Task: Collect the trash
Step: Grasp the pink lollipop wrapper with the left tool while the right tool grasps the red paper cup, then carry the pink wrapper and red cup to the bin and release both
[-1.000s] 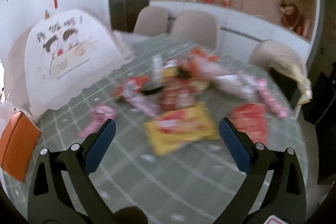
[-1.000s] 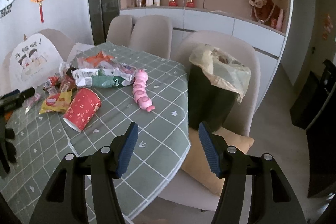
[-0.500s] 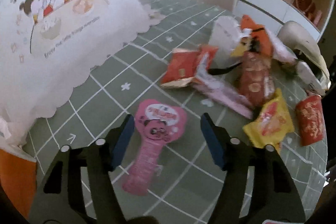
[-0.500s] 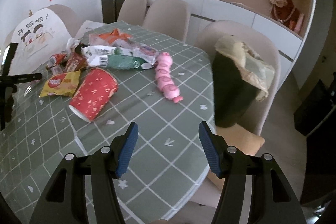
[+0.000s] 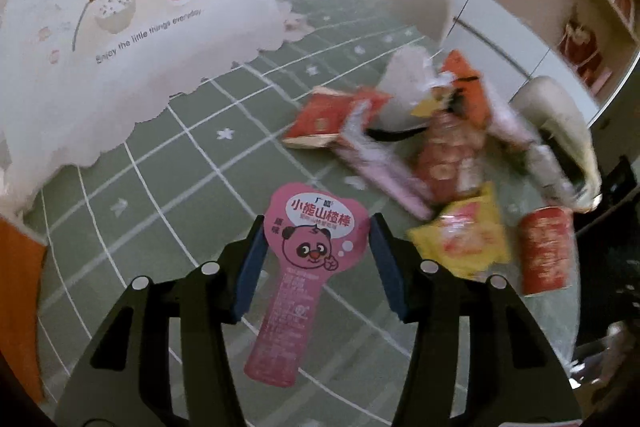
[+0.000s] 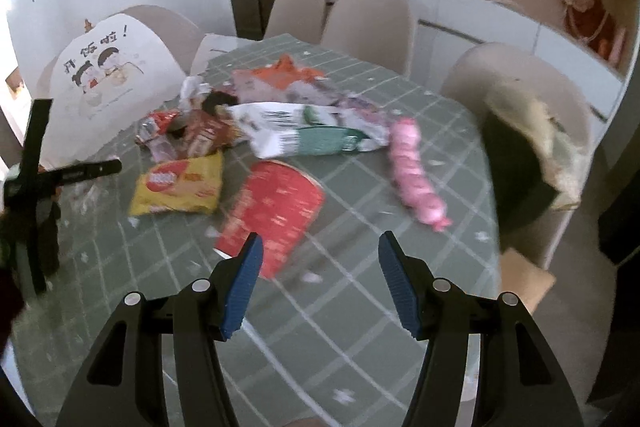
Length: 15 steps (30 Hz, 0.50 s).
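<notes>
A pink panda-print wrapper (image 5: pixel 288 307) lies flat on the green checked tablecloth (image 5: pixel 180 167). My left gripper (image 5: pixel 317 219) straddles its wide head, jaws closing; each pad sits at an edge without visibly squeezing it. More trash is piled beyond: a yellow packet (image 5: pixel 464 235), a red paper cup (image 5: pixel 546 251) on its side and red wrappers (image 5: pixel 324 119). My right gripper (image 6: pixel 321 237) hangs open and empty over the table, the red cup (image 6: pixel 276 211) just ahead of its left finger. A pink sausage pack (image 6: pixel 412 175) and a white-green bag (image 6: pixel 304 135) lie farther on.
A black bin with a yellowish liner (image 6: pixel 520 167) stands on a chair at the table's right edge. A white cartoon-print chair cover (image 5: pixel 120 27) is left of the pile. Beige chairs (image 6: pixel 368 19) ring the far side. Something orange (image 5: pixel 20 287) sits at the left edge.
My left gripper swung left and down from the pile onto the pink wrapper, its jaws narrowing around it. My right gripper moved in over the table, bringing the red cup closer.
</notes>
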{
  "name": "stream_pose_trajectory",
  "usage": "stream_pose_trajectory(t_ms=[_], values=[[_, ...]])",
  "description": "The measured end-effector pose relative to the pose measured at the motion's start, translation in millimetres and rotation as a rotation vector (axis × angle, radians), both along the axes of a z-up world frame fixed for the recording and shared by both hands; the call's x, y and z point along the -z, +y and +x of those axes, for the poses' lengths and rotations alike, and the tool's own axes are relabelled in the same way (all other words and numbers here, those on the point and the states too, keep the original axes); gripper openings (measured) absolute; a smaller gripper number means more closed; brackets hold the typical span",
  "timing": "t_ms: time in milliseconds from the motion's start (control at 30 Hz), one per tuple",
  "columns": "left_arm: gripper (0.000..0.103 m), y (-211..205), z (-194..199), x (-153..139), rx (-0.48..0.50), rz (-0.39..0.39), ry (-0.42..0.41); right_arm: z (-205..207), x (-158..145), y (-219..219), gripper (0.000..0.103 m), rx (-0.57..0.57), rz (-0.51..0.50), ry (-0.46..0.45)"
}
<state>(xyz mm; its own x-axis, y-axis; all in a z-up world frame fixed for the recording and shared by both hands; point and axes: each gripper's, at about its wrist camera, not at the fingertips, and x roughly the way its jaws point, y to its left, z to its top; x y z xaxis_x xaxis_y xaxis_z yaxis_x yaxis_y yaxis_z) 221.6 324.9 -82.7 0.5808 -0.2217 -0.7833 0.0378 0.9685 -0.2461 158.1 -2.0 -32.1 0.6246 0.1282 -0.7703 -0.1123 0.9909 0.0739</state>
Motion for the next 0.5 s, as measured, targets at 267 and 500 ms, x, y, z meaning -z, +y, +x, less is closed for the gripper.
stream_pose_trajectory(t_ms=[267,500], values=[[0.049,-35,-50,-19,-0.022,-0.037,-0.065,34,27,31,0.057,0.076,0.043,0.052],[0.049,-43,-71,-24,-0.079,-0.05,-0.039,42,44,24,0.057,0.036,0.112,0.091]])
